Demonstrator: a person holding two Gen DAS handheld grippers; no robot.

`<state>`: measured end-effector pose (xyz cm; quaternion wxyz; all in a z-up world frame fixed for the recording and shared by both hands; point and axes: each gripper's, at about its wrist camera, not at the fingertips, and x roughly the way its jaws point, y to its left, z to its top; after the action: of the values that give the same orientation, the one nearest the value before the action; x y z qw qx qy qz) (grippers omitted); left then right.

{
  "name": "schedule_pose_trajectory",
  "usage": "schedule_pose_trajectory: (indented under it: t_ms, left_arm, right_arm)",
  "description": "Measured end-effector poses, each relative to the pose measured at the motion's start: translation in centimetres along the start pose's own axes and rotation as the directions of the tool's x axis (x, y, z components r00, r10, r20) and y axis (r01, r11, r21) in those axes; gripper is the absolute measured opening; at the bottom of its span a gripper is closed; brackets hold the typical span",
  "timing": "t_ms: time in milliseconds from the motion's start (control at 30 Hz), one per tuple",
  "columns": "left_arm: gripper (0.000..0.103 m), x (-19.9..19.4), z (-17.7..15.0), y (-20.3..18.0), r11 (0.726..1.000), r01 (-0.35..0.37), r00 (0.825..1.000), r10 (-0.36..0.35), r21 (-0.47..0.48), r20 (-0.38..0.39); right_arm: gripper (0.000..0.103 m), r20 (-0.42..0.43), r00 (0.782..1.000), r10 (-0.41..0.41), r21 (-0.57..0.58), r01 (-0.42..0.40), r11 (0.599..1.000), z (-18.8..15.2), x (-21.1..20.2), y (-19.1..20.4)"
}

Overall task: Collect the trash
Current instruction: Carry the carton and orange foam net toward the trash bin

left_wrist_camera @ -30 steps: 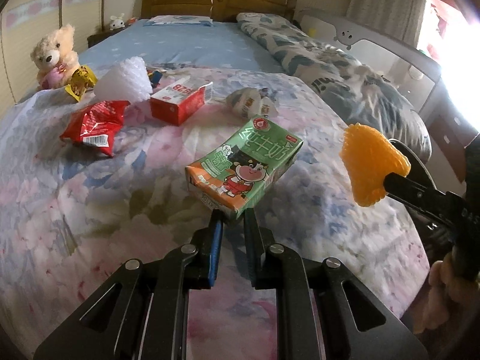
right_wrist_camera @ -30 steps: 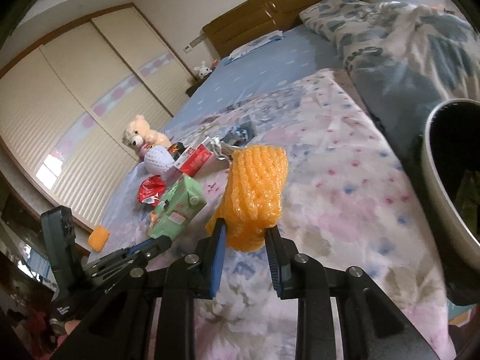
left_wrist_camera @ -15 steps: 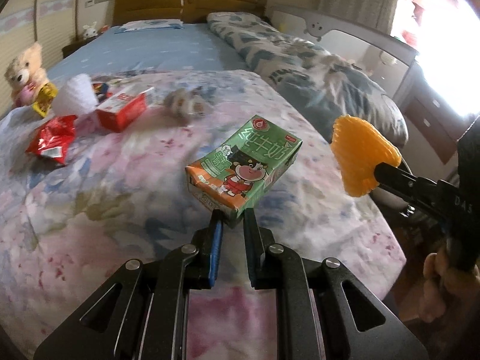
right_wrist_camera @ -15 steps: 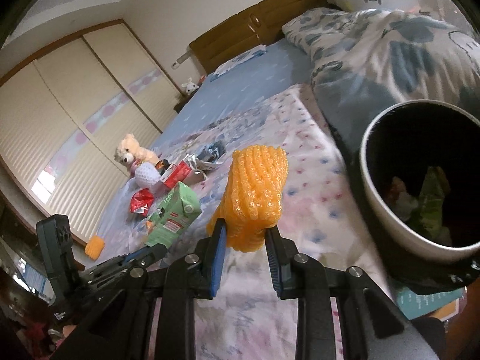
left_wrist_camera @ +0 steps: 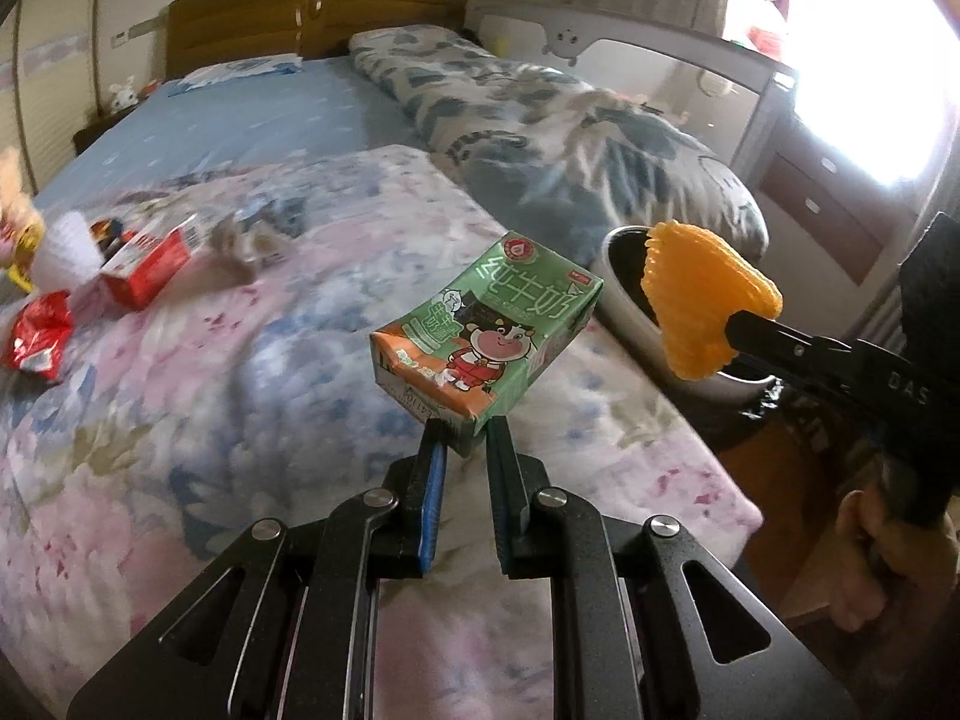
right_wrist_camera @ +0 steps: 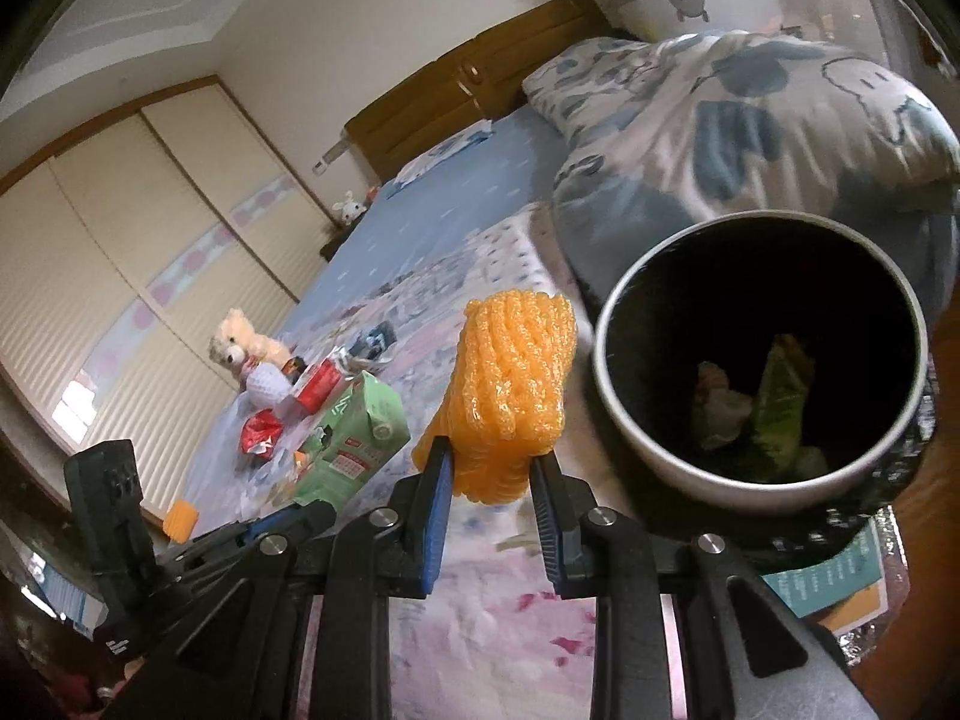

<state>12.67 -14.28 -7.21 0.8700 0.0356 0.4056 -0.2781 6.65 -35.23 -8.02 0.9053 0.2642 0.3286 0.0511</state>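
1. An orange foam-net fruit sleeve [right_wrist_camera: 510, 384] is clamped by its lower end between the fingers of the right gripper [right_wrist_camera: 491, 477], and is held up in the air, just left of the round grey-rimmed trash bin with a dark interior [right_wrist_camera: 636, 450].
2. A green rectangular milk carton printed with a cartoon cow [left_wrist_camera: 486, 330] is pinched at its near bottom corner by the left gripper [left_wrist_camera: 465, 450]; it is carried above the floral pink-and-blue quilt [left_wrist_camera: 240, 390], near the bed's right edge.
3. The bin stands off the bed beside the quilt's edge; some rubbish, including a green wrapper, is seen at its bottom.
4. The step in hand is judged to be the dropping of the sleeve into the bin. The sleeve is best brought fully over the opening before the fingers are parted, since so light a piece could catch on the rim or drift onto the floor.
5. The carton is gripped by one corner only, so it should be kept level and carried without jerks; otherwise it may swing or slip.
6. The two grippers are close together, so the bin is better approached one at a time.
7. More litter is left far back on the quilt: a red cardboard box [left_wrist_camera: 150, 264], a red crinkled wrapper [left_wrist_camera: 39, 333] and a white foam net [left_wrist_camera: 63, 246].
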Motion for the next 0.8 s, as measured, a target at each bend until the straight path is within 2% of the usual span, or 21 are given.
schedule_pose_trajectory:
  t_ms: [800]
  left_arm:
    - [0.012,2.8,3.3,-8.5,0.987,0.079,0.997,-0.077,0.137,-0.015]
  right_arm:
    - [0.026,0.066,0.994,-0.086,0.1,0.079,0.992,1.1,-3.8,-6.6]
